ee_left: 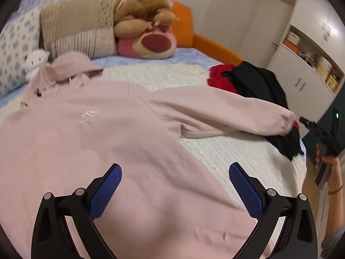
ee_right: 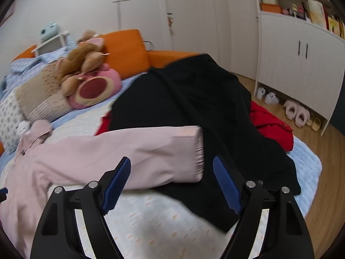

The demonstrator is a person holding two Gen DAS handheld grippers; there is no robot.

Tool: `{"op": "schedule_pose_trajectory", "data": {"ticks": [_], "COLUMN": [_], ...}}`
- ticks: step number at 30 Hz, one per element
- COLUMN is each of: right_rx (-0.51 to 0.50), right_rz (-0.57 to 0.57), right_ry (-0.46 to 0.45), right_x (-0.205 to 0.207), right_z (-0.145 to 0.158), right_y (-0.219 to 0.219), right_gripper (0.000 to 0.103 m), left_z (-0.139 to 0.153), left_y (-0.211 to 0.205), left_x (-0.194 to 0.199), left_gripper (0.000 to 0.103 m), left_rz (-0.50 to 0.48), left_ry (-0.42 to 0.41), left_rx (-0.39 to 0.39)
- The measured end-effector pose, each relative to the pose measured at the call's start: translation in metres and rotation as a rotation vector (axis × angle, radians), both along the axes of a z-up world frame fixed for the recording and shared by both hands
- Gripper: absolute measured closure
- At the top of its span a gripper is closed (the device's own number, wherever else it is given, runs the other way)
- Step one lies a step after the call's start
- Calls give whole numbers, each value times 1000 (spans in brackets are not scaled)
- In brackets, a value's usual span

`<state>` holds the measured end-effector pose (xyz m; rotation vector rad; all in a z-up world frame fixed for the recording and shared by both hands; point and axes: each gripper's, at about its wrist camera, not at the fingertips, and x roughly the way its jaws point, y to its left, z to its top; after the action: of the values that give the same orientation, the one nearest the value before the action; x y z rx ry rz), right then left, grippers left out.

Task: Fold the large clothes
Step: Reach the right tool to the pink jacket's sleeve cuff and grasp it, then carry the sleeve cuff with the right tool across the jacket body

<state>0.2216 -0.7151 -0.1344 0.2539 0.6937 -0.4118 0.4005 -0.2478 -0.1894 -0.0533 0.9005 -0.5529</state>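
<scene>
Pale pink hooded sweatshirt (ee_left: 112, 129) spread flat on the bed (ee_left: 237, 159), both grippers released above it.

The left gripper (ee_left: 175, 191) hangs over the sweatshirt's lower body with its blue-padded fingers wide apart and nothing between them. The right gripper (ee_right: 171, 184) is likewise released, poised just short of the ribbed cuff of the outstretched pink sleeve (ee_right: 151, 151), which lies across a black garment (ee_right: 204, 108). A red garment (ee_right: 271, 125) shows from under the black one, though motion blur makes it hard to tell whether it is one piece or two. A pink plush bear head (ee_left: 151, 43) rests near the striped beige pillow (ee_left: 77, 26).
</scene>
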Motion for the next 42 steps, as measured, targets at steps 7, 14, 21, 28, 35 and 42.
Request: {"op": "schedule_pose_trajectory", "data": {"ticks": [7, 14, 21, 28, 35, 42], "right_rx": [72, 127, 145, 65, 51, 4], "right_rz": [16, 64, 245, 587, 974, 1330], "right_ry": [26, 45, -85, -295, -344, -160], "right_x": [40, 54, 42, 18, -33, -95], "right_z": [-29, -32, 38, 172, 225, 164], "right_y": [-30, -22, 47, 190, 333, 467], "right_gripper": [36, 84, 94, 95, 95, 95], "left_z": [-27, -28, -16, -2, 7, -6], "left_y": [8, 39, 85, 123, 177, 222], "left_x": [32, 22, 22, 9, 8, -3], "left_gripper": [2, 2, 2, 2, 2, 2], "left_rz": [65, 91, 137, 161, 189, 204], "left_ry": [98, 105, 146, 133, 146, 159], "left_rx": [-74, -71, -144, -146, -204, -237]}}
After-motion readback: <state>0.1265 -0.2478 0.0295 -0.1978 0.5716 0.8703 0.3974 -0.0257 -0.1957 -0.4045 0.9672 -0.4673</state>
